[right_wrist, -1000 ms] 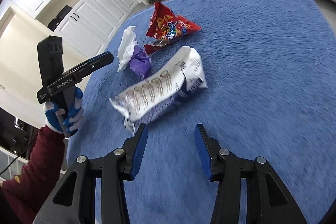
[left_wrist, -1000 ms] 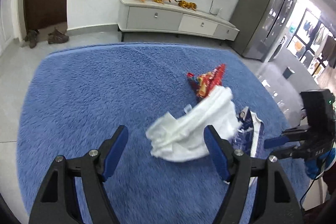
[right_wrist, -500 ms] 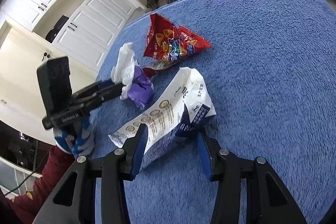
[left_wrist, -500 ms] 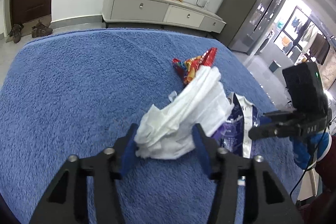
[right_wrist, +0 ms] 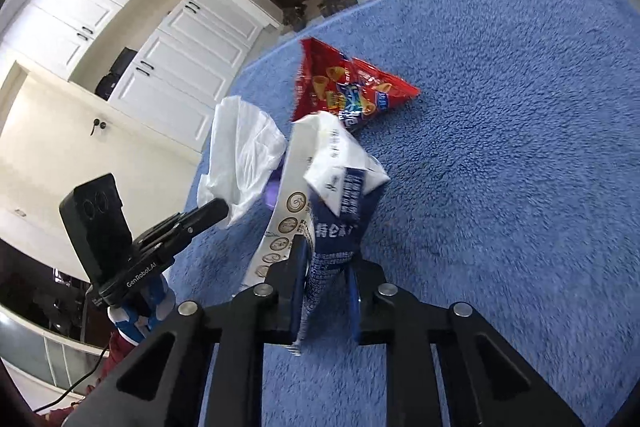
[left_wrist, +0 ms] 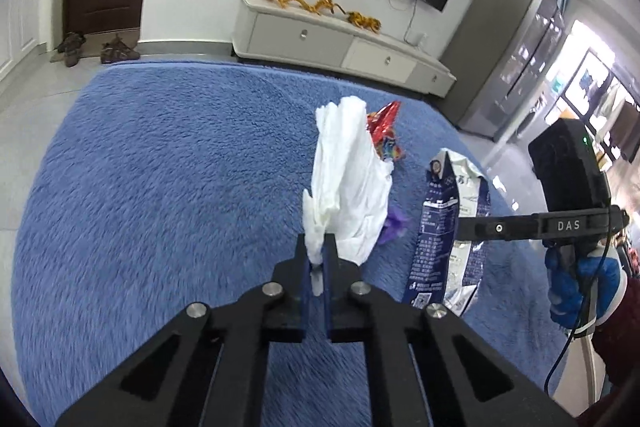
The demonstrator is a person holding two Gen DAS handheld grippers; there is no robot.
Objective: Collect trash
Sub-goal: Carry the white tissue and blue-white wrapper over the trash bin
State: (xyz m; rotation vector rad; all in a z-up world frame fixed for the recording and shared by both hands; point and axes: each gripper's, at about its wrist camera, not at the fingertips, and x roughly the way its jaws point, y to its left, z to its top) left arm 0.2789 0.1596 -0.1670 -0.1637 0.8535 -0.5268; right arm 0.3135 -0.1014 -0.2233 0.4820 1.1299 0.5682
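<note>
L claw (left_wrist: pixel 317 259): pinched on a thin corner of the tissue (left_wrist: pixel 352 179), rest of the wad sticks out past the tips.
R claw (right_wrist: pixel 325 267): clamped on the lower end of the pouch (right_wrist: pixel 324 195), most of it beyond the tips.
Risk L: tissue may tear or slip, your bite is tiny.
Risk R: foil's slick, pouch could slide out if you swing.
Left behind: chip bag (right_wrist: pixel 344 87) and purple scrap (left_wrist: pixel 394 223) lie on the rug (right_wrist: pixel 520 147), ahead of both claws, not touching either.
</note>
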